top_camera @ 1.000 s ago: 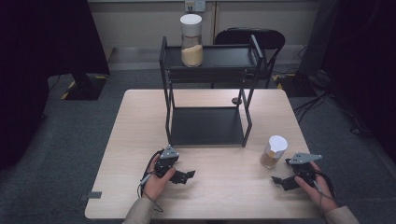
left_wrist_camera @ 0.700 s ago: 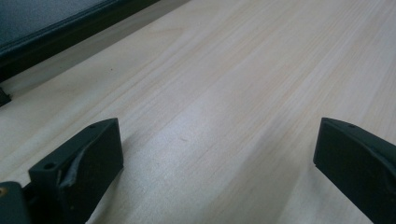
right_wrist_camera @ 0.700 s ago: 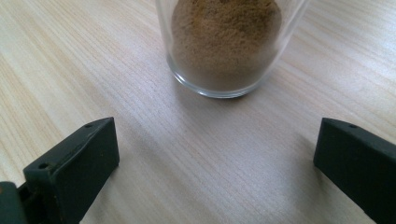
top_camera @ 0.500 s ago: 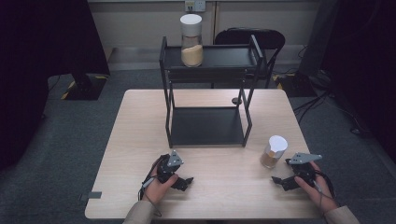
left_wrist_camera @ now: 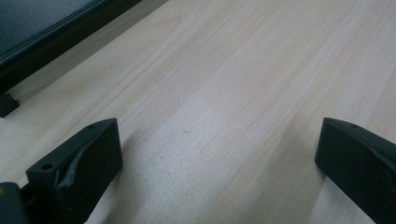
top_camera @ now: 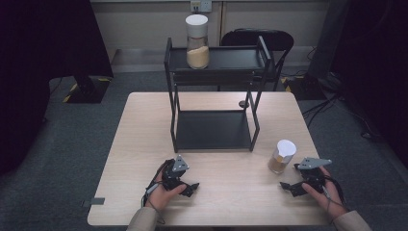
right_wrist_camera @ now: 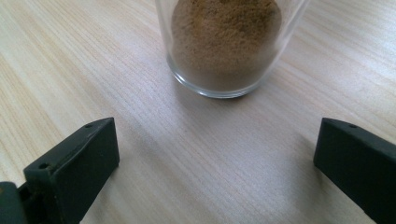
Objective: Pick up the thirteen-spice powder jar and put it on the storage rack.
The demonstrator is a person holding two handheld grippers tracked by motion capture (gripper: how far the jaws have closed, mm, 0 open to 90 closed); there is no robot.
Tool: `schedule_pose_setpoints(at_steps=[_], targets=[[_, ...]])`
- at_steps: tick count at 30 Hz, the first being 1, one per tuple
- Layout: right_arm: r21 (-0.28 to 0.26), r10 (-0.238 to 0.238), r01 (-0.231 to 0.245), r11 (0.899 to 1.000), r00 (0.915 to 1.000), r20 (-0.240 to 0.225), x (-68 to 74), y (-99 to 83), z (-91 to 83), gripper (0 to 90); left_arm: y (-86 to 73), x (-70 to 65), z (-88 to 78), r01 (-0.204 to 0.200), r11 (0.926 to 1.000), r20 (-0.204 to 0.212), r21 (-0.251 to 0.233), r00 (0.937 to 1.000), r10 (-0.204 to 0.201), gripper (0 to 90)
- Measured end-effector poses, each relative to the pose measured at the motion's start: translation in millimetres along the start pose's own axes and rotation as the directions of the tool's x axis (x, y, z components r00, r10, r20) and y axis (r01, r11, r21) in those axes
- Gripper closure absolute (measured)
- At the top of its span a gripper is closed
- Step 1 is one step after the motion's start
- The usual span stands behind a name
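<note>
Nothing is held yet. The left gripper (top_camera: pixel 185 185) is rested low on the table (top_camera: pixel 144 144), jaws spread over bare wood. The right gripper (top_camera: pixel 296 186) is aimed at the small glass jar (top_camera: pixel 282 157) of brown powder just ahead, jaws spread wide, no contact. A taller jar (top_camera: pixel 197 41) is seen on the black rack (top_camera: pixel 214 130)'s top shelf. No grasp is judged begun.
</note>
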State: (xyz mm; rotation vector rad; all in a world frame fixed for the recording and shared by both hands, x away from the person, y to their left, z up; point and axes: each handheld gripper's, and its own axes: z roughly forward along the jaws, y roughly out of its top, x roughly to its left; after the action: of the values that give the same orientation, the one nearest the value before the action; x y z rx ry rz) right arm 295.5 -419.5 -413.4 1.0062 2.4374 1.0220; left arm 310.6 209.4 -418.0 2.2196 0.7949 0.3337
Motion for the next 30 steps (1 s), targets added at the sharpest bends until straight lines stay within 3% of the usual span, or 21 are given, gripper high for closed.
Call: schedule_pose_setpoints(at_steps=[7,11,16,23,30], targets=[[0.003,0.021,-0.021,1.0,0.9997,0.013,0.4,1.9,0.7,0.0,0.0,0.0,0.0,0.0,1.0,0.0,0.0,1.0,0.0,0.0],[0.009,0.01,-0.01,1.0,0.9992,0.038,1.9,6.3,0.1,1.4,0.0,-0.1,0.0,0.0,1.0,0.0,0.0,1.0,0.0,0.0],[-0.012,0.031,-0.031,0.999,0.9991,0.029,-2.2,9.1,0.3,1.4,0.0,-0.1,0.0,0.0,1.0,0.0,0.0,1.0,0.0,0.0],[-0.019,0.017,-0.017,1.0,0.9993,0.034,-0.7,17.4,1.8,2.3,0.0,-0.1,0.0,0.0,1.0,0.0,0.0,1.0,0.0,0.0],[-0.09,0.051,-0.049,0.995,0.9984,0.025,-4.8,16.7,0.6,5.0,-0.1,-0.1,0.0,0.0,1.0,0.0,0.0,1.0,0.0,0.0]])
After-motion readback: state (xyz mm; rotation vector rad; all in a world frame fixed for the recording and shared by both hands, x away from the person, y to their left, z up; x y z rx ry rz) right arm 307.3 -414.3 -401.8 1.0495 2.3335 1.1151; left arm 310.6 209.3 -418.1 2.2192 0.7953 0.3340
